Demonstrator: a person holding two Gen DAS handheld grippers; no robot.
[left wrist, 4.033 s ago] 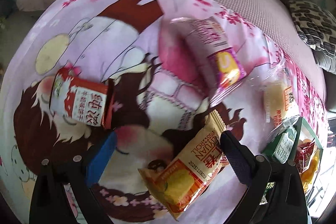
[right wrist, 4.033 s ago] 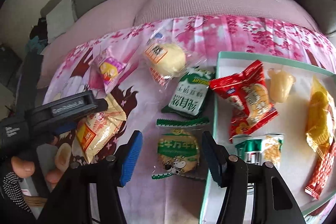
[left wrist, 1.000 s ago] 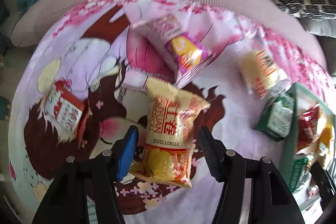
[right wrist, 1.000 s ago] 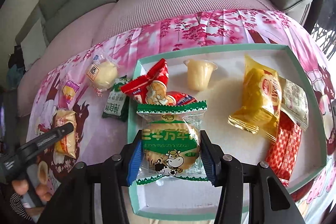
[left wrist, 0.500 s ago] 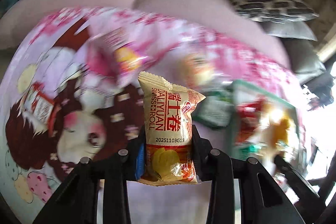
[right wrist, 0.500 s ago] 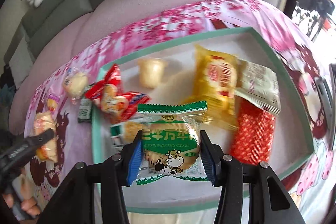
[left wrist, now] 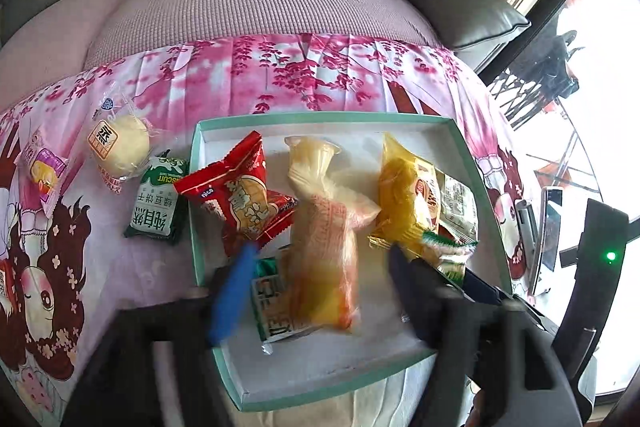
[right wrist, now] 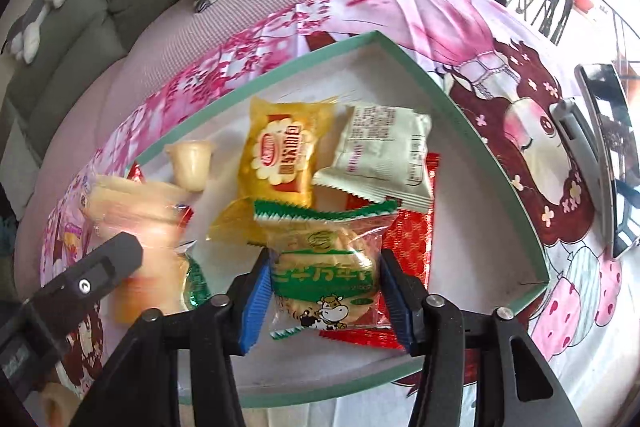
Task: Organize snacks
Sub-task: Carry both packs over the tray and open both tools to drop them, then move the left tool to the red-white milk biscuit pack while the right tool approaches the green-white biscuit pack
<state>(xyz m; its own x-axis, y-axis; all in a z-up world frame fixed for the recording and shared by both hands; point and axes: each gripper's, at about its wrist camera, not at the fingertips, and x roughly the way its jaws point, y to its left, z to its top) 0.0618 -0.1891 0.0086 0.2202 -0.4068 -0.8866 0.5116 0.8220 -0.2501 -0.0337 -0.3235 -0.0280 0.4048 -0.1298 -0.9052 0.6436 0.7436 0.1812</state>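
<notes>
My left gripper (left wrist: 320,291) hangs over the teal-rimmed white tray (left wrist: 320,115). Its jaws are opening and the yellow-orange Swiss roll packet (left wrist: 324,247) is a blur between them, clear of both pads. That packet (right wrist: 140,215) also shows in the right wrist view, beside the left gripper's black body. Above the tray's near right part, my right gripper (right wrist: 326,293) has the green-and-clear biscuit packet (right wrist: 324,275) between its blue pads. Its jaws are opening too, and the packet sits tilted and loose.
In the tray lie a red packet (left wrist: 240,203), a jelly cup (right wrist: 192,163), a yellow packet (right wrist: 286,155), a white packet (right wrist: 380,151) and a red patterned one (right wrist: 408,239). Left of it lie a green biscuit pack (left wrist: 154,203), a wrapped bun (left wrist: 120,147) and a purple packet (left wrist: 42,175). A phone (right wrist: 600,155) stands right.
The left gripper took the Swiss roll packet off the cloth, carried it right over the tray and parted its jaws. The right gripper carried the biscuit packet rightward across the tray and widened.
</notes>
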